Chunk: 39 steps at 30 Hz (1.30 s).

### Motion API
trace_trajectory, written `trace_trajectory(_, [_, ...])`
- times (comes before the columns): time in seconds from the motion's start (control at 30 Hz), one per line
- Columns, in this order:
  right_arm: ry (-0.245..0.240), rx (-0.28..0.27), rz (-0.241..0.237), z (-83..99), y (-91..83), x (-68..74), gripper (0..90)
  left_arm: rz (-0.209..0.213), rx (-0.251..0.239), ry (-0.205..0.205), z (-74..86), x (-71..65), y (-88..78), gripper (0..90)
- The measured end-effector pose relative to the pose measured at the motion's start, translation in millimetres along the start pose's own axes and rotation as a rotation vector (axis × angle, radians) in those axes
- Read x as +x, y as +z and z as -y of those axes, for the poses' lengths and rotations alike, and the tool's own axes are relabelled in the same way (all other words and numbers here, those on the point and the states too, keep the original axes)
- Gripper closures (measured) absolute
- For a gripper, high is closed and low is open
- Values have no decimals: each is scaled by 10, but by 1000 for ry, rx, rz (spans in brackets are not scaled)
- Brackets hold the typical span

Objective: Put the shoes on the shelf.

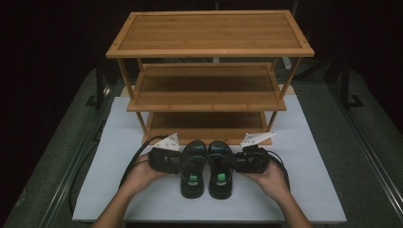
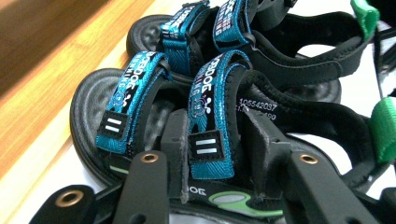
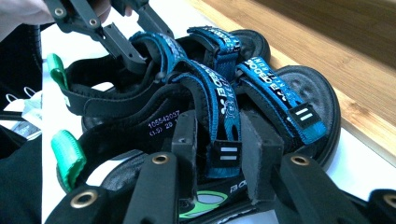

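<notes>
Where the white surface (image 1: 119, 190) spreads under the high view, a three-tier bamboo shoe rack (image 1: 209, 33) stands at its far side, beyond both tools, all three shelves bare. In front of its lowest shelf, between the two tools, a pair of black sandals sits side by side, toes toward the rack.

The left sandal (image 1: 193, 171) lies just inside the left tool (image 1: 186, 164), which a hand (image 1: 138, 175) brings in from the outer side. In the left gripper view the jaws of this tool stand either side of the rear teal strap (image 2: 210, 116), close against it, so the tool is gripping that strap. The right sandal (image 1: 220, 173) lies just inside the right tool (image 1: 231, 164), held by the other hand (image 1: 271, 180). In the right gripper view its jaws likewise close on a teal strap (image 3: 224, 126) of the nearer sandal.

Each sandal carries two teal straps with white lettering too distorted to read with certainty, and a black tab with two white bars (image 2: 207, 144) at each strap end. Green pull loops (image 3: 67, 156) mark the heels. Printed inside the heel strap is "105542037" (image 2: 258, 106); the second line is too blurred to read.
</notes>
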State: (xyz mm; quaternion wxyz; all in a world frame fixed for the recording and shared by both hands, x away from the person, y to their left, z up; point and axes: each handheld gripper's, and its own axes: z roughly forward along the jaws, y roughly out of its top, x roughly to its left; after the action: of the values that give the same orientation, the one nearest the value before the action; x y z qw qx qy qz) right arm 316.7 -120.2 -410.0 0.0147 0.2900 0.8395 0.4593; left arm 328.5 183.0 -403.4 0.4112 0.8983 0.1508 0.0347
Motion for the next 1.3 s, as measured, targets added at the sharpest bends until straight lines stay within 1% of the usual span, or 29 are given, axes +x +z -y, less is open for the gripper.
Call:
trace_trajectory(0.03, [0,0,0,0,0,0,687,0,0,0,0,0,0,667])
trace_trajectory(0.07, [7,0,6,-5,1,12,693,-18,3,0,-14,-13,-7,679])
trace_trajectory(0.13, [6,-6,13,-6,-1,19,697,-29,-8,-9,-12,-17,-18,691])
trace_trajectory(0.17, [6,-6,13,-6,-1,19,697,-29,-8,-9,-12,-17,-18,694])
trace_trajectory(0.2, [11,-18,12,-12,-10,24,699,-48,-25,-17,-15,-23,-32,697])
trace_trajectory(0.27, [13,-31,17,-27,-24,24,701,-66,-36,-22,-31,-28,-41,700])
trace_trajectory(0.3, [13,-31,17,-27,-24,24,701,-66,-36,-22,-31,-28,-41,701])
trace_trajectory(0.33, [15,-41,20,-47,-38,23,701,-82,-49,-22,-56,-30,-48,702])
trace_trajectory(0.37, [12,-45,28,-61,-49,24,702,-82,-49,-22,-56,-30,-48,703])
trace_trajectory(0.53, [7,-67,51,-147,-73,-10,703,-121,-70,-24,-128,4,-61,704])
trace_trajectory(0.57, [7,-67,51,-147,-73,-10,703,-121,-70,-24,-128,4,-61,704])
trace_trajectory(0.6, [6,-82,61,-186,-64,-36,703,-142,-80,-27,-150,29,-73,704])
trace_trajectory(0.73, [-3,-103,87,-279,-37,-106,703,-165,-104,-31,-192,125,-84,704])
trace_trajectory(0.77, [-3,-103,87,-279,-37,-106,703,-165,-104,-31,-192,125,-84,704])
trace_trajectory(0.8, [-10,-114,104,-325,-20,-154,703,-176,-117,-36,-208,192,-70,704])
trace_trajectory(0.83, [-10,-122,111,-342,-6,-182,703,-185,-124,-37,-215,227,-58,704])
trace_trajectory(0.87, [-10,-122,111,-342,-6,-182,703,-185,-124,-37,-215,227,-58,705])
trace_trajectory(0.9, [-17,-131,123,-375,23,-242,702,-204,-139,-41,-229,295,-32,705])
trace_trajectory(0.93, [-18,-131,129,-392,39,-269,702,-212,-142,-43,-237,328,-21,705])
trace_trajectory(0.97, [-26,-135,136,-407,56,-295,703,-212,-142,-43,-237,328,-21,705])
trace_trajectory(1.0, [-32,-142,146,-416,74,-314,702,-234,-156,-40,-250,384,12,704])
trace_trajectory(1.03, [-32,-145,151,-421,90,-336,703,-234,-156,-40,-250,384,12,704])
trace_trajectory(1.07, [-35,-148,160,-425,106,-360,702,-256,-164,-37,-249,427,50,704])
trace_trajectory(1.1, [-36,-155,170,-426,121,-377,703,-267,-163,-36,-243,446,67,705])
trace_trajectory(1.17, [-38,-166,177,-425,135,-395,703,-273,-167,-41,-234,461,87,705])
trace_trajectory(1.2, [-44,-176,191,-420,163,-421,703,-278,-170,-45,-224,477,105,704])
trace_trajectory(1.23, [-43,-179,193,-414,182,-431,702,-282,-171,-49,-215,489,122,704])
trace_trajectory(1.27, [-42,-179,192,-405,201,-439,703,-277,-188,-60,-200,506,136,705])
trace_trajectory(1.3, [-42,-179,192,-405,201,-439,703,-277,-188,-60,-200,506,136,704])
